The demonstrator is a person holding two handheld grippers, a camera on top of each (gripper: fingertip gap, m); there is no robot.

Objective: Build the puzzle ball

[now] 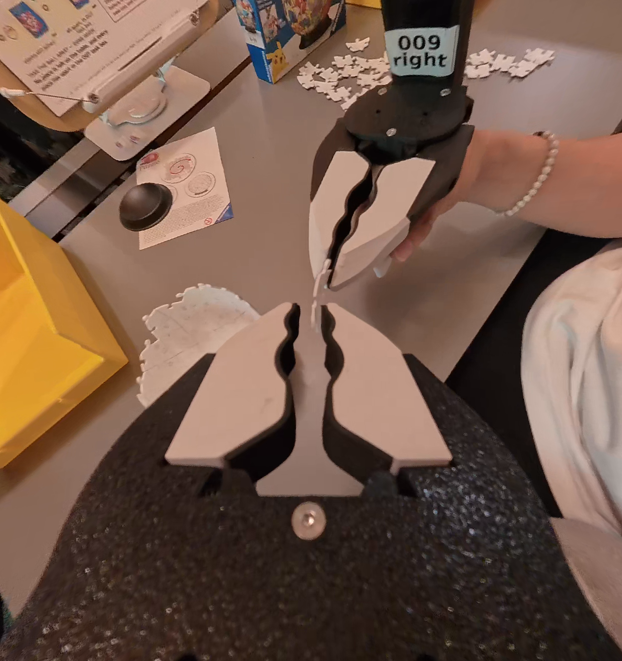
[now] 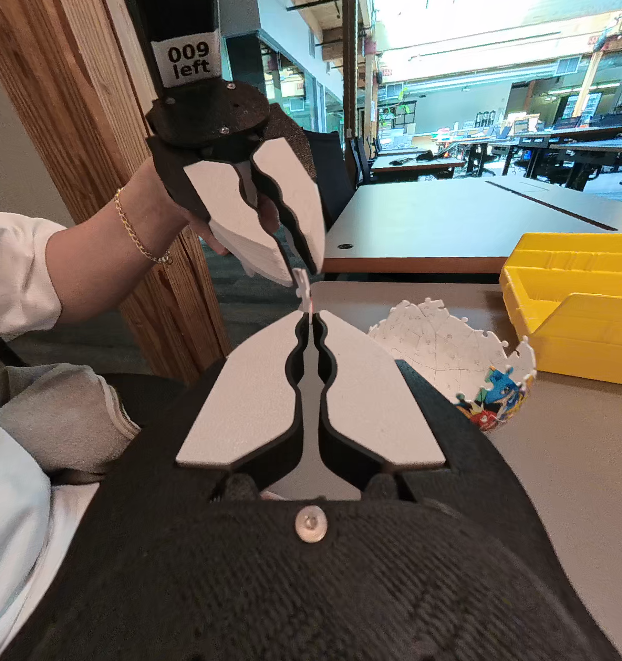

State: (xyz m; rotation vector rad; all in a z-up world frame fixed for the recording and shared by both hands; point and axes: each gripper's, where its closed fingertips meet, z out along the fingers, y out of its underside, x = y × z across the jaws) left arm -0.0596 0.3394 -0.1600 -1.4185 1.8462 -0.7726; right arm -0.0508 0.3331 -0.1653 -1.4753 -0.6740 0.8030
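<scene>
My left gripper (image 1: 309,309) and my right gripper (image 1: 325,282) meet tip to tip above the grey table. Each is shut on a small white puzzle piece: the left's piece (image 1: 315,318) and the right's piece (image 1: 322,277) touch edge to edge. I cannot tell whether they are locked together. In the right wrist view, my right gripper (image 2: 309,314) sits just below my left gripper (image 2: 304,277), with the white piece (image 2: 302,286) between them. The partly built puzzle ball (image 1: 195,322), a white bowl-shaped shell with a printed outside, rests on the table (image 2: 452,350) beside the grippers.
A yellow bin (image 1: 34,322) stands beside the shell (image 2: 570,304). A black round stand (image 1: 146,207) sits on an instruction sheet (image 1: 195,179). The puzzle box (image 1: 284,35) and several loose white pieces (image 1: 349,75) lie at the far side. The person's body is close on the right. Only a small space, under 4 cm, lies between the two pairs of fingers.
</scene>
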